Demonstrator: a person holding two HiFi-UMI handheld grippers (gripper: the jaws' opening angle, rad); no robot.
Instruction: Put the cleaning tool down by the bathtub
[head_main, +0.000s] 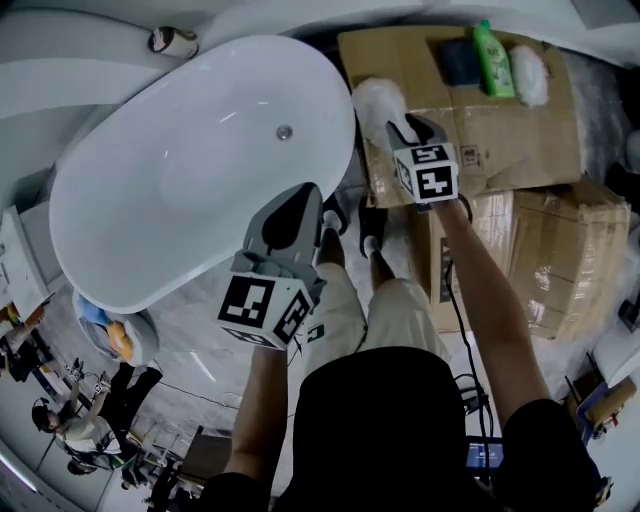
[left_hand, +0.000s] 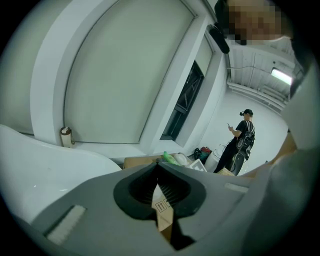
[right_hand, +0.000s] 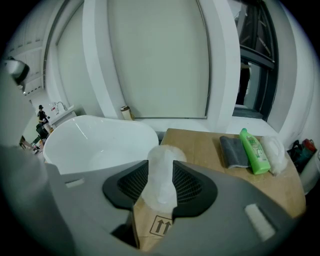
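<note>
My right gripper (head_main: 398, 128) (right_hand: 160, 184) is shut on a white fluffy cleaning tool (head_main: 378, 100) (right_hand: 160, 165). The tool hangs over the near left corner of a cardboard box (head_main: 500, 140) (right_hand: 200, 145), just right of the white bathtub (head_main: 190, 170) (right_hand: 95, 145). Whether it touches the box I cannot tell. My left gripper (head_main: 299, 196) (left_hand: 158, 166) is shut on nothing and sits over the tub's near right rim. The tub's rim (left_hand: 40, 165) shows at the lower left of the left gripper view.
On the box's far side lie a dark cloth (head_main: 460, 62) (right_hand: 234, 151), a green bottle (head_main: 492, 60) (right_hand: 254, 150) and a white puff (head_main: 528, 75) (right_hand: 275, 152). A small cylinder (head_main: 172, 41) (right_hand: 126, 113) stands on the ledge behind the tub. More cartons (head_main: 560, 260) sit at the right. A person (left_hand: 241, 142) stands far off.
</note>
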